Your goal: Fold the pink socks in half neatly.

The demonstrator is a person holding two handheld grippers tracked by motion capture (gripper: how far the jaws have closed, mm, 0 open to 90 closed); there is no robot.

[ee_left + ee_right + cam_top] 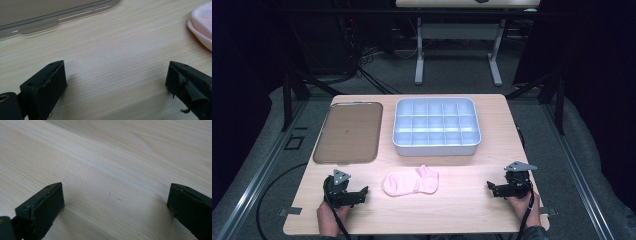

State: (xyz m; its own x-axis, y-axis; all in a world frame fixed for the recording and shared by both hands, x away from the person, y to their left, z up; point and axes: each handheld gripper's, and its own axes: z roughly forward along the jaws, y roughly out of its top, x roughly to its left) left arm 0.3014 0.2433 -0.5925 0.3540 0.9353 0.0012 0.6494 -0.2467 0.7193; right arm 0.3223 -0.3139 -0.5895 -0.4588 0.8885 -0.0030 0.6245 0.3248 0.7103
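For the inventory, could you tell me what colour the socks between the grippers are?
Pale pink; the socks show best in the high view.

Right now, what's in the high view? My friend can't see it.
A pink sock lies on a wooden table between two open hand-held grippers, left and right. Behind it sit a divided grey tray and a flat brown lid.

Left gripper point(362, 192) and right gripper point(492, 187) held low in a hand each, well apart, tips pointing inward, jaws spread wide, gripping nothing.
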